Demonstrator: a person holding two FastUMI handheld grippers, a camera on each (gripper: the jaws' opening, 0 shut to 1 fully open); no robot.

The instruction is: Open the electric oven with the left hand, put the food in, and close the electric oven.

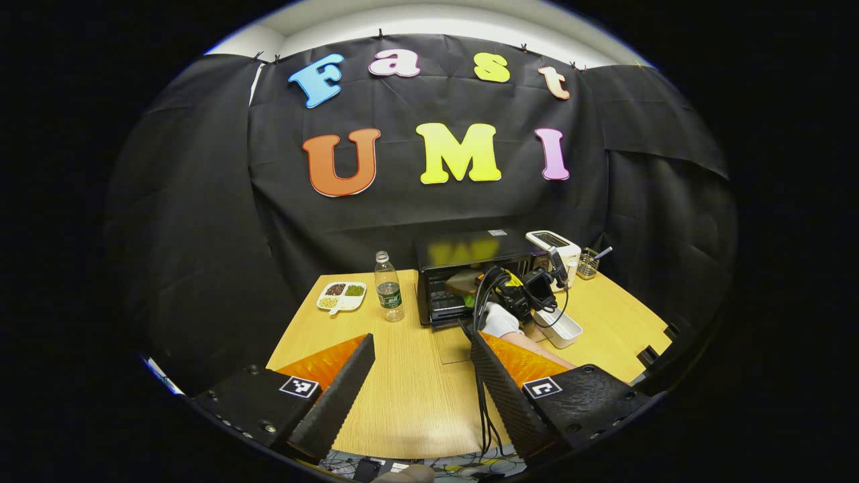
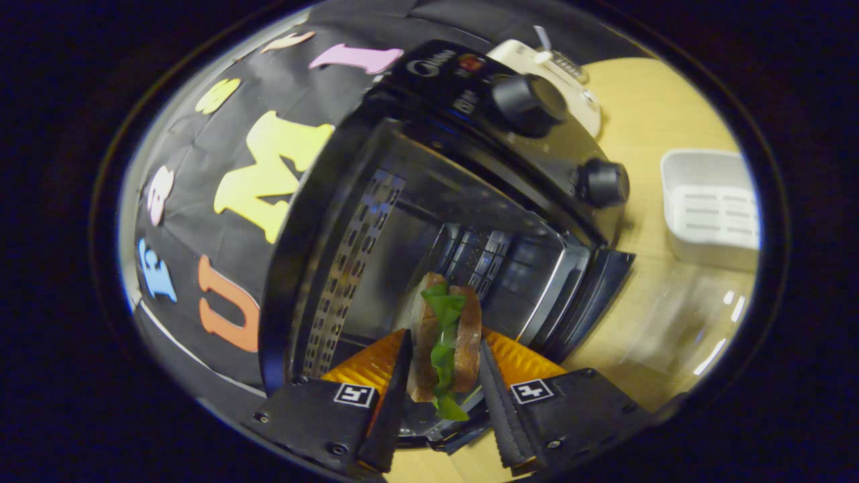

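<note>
Left gripper (image 1: 419,376): fingers spread wide apart with nothing between them, held back over the near part of the wooden table (image 1: 416,402), pointing toward the oven.
Right gripper (image 2: 443,382): both fingers press on the sides of a sandwich (image 2: 446,335), holding it on edge; the view is tilted, so the oven leans to one side.
Sandwich: two brown bread slices with green lettuce between; its far end reaches into the oven's mouth, ahead of the right gripper's fingertips.
Electric oven (image 2: 470,201): black, door down and open, cavity straight ahead of the right gripper; perforated metal wall to the left of the fingers, two round knobs (image 2: 600,182) up and to the right.
Oven from the left gripper view (image 1: 470,268): ahead and a little right of the left gripper, with the right gripper (image 1: 517,295) and the hand (image 1: 500,320) that holds it in front of its opening.
Water bottle (image 1: 388,287): upright, ahead of the left gripper, just left of the oven.
Divided dish (image 1: 342,296): white, holding beans in compartments, left of the bottle.
White bin (image 2: 711,208): on the table, right of the oven.
Toaster (image 1: 553,243): white, beyond the oven's right end.
</note>
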